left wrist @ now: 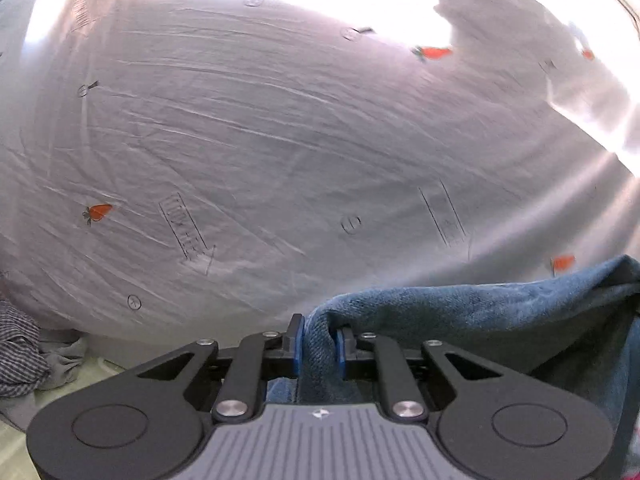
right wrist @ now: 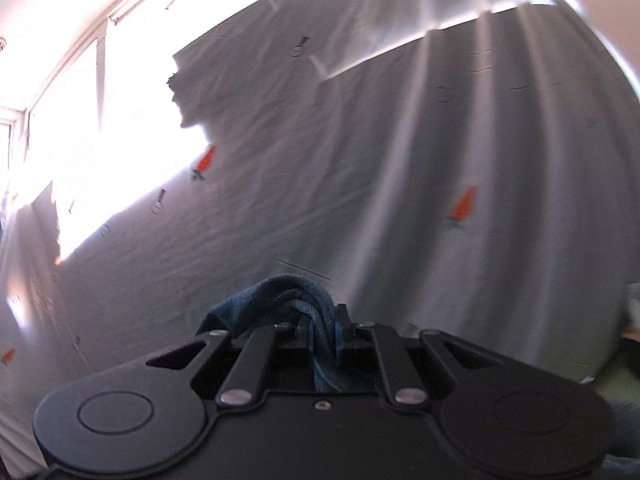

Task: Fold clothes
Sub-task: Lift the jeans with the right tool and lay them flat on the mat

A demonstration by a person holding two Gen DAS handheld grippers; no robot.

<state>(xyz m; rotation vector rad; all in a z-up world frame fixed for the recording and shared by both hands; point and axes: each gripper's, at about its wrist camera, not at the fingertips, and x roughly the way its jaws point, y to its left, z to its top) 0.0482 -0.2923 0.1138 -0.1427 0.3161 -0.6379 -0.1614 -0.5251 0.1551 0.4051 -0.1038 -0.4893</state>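
The left gripper (left wrist: 320, 346) has its jaws closed on an edge of the blue cloth (left wrist: 480, 320); the fabric is pinched between the two blue pads and runs away to the lower right of the left view. The right gripper (right wrist: 324, 332) is also closed, on a bunched part of the same cloth (right wrist: 280, 296) in the lower middle of its view. The cloth appears to hang between both grippers, above a white sheet (left wrist: 260, 140) with small carrot prints (left wrist: 98, 211).

I judge that the step is to spread the cloth before laying it down for a fold. To do it well, both grips should stay firm and the hands should move apart evenly, so the held edge becomes straight and not twisted. The right grip holds several layers, so it may slip or leave a wrinkle. A pile of other clothes (left wrist: 24, 352) lies at the lower left; better to keep the cloth away from it.
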